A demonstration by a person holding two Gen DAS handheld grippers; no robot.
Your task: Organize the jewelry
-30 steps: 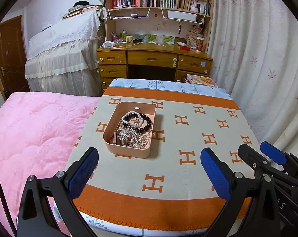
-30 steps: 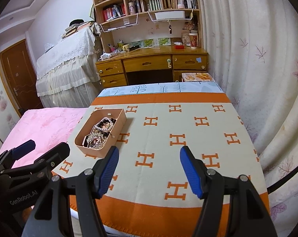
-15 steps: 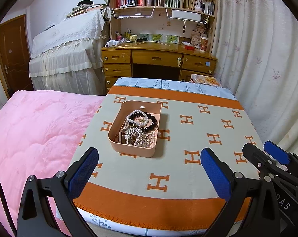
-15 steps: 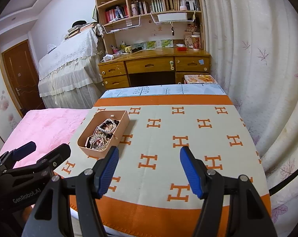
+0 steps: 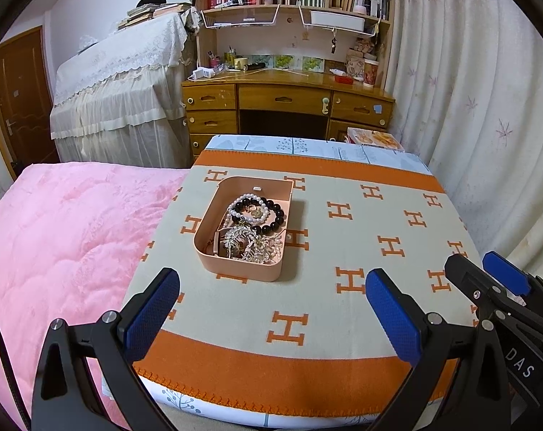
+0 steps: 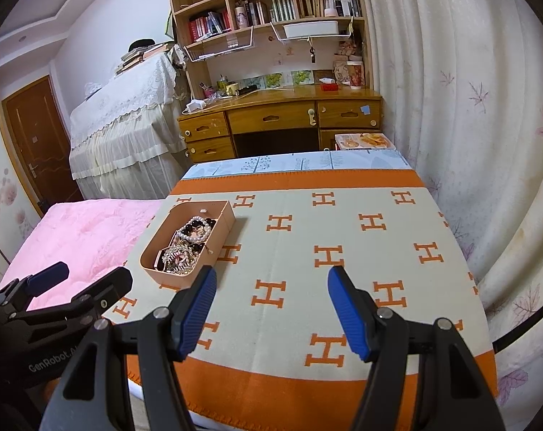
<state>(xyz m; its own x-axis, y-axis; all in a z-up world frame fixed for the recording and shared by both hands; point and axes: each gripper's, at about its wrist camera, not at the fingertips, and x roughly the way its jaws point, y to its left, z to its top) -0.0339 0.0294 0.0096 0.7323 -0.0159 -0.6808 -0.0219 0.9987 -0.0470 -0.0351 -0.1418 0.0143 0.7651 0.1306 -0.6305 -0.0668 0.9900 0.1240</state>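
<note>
My left tongs and right tongs hang spread and empty over the H-patterned blanket; the peach jewelry tray sits ahead-left, near the pink quilt, wooden desk beyond.

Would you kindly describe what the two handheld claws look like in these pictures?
Both are alike: the left claw and right claw each have matte black angular arms with silver pivot screws, ending in two fingers faced with blue textured pads. White lettering marks the bodies: "GenRobot.AI" on the left one seen from the right camera, "DAS" on the right one seen from the left. No hand or sleeve shows.
</note>
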